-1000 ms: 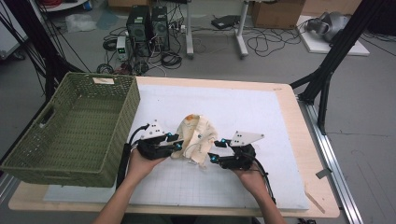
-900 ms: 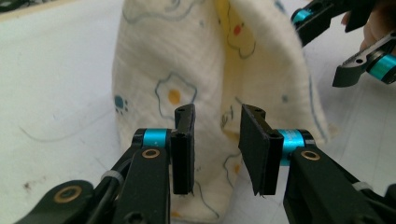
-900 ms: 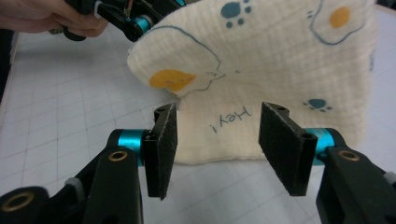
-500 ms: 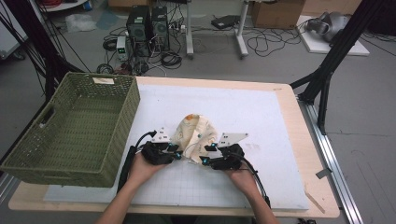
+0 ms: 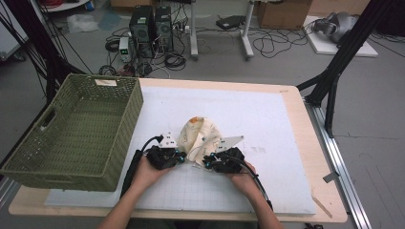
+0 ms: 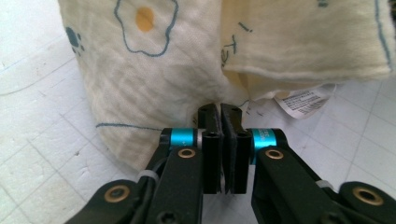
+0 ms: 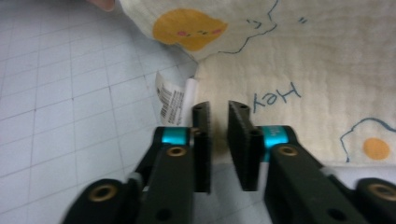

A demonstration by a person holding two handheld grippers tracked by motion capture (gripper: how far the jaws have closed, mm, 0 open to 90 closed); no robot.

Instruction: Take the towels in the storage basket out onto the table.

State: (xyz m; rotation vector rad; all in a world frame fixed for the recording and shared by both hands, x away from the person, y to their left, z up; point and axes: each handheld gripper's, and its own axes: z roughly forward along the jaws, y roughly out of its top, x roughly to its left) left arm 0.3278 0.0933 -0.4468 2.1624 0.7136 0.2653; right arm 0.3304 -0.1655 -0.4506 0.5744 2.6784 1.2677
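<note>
Pinching the cream cloth (image 5: 199, 137) at its near hem with both grippers, mid-mat.
My left gripper (image 6: 221, 122) clamps the edge; my right gripper (image 7: 219, 119) has just been closing, cloth between its jaws. Green basket (image 5: 71, 131) sits left, bare mat right. Both hands sit nearer me than before.

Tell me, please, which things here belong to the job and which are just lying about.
Job: cloth, left gripper, right gripper, perhaps basket.
Lying about: computers, floor cables, boxes.
</note>
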